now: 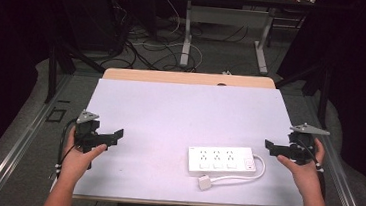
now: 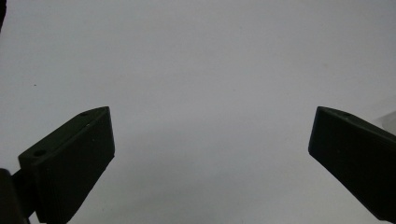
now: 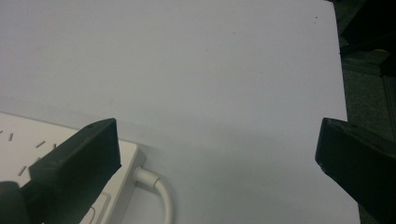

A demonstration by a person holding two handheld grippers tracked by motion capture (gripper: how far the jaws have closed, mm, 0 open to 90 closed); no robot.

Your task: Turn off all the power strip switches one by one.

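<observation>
A white power strip [image 1: 221,160] with several sockets lies flat on the white table [image 1: 180,108], right of centre near the front. Its white cable [image 1: 260,171] loops round to a white plug [image 1: 205,183] in front of it. My left gripper [image 1: 115,136] is held at the table's left side, open, with only bare table between its jaws [image 2: 210,140]. At the right edge my right gripper [image 1: 270,147] is open too [image 3: 217,149], just right of the strip. The strip's end [image 3: 18,140] and its cable [image 3: 159,191] lie by the left jaw, untouched.
The table's right edge [image 3: 343,88] drops to dark floor. Metal rails [image 1: 22,139] run along both sides of the table. Beyond the far edge, loose cables [image 1: 146,44] and the legs of another desk [image 1: 187,33] stand on the floor.
</observation>
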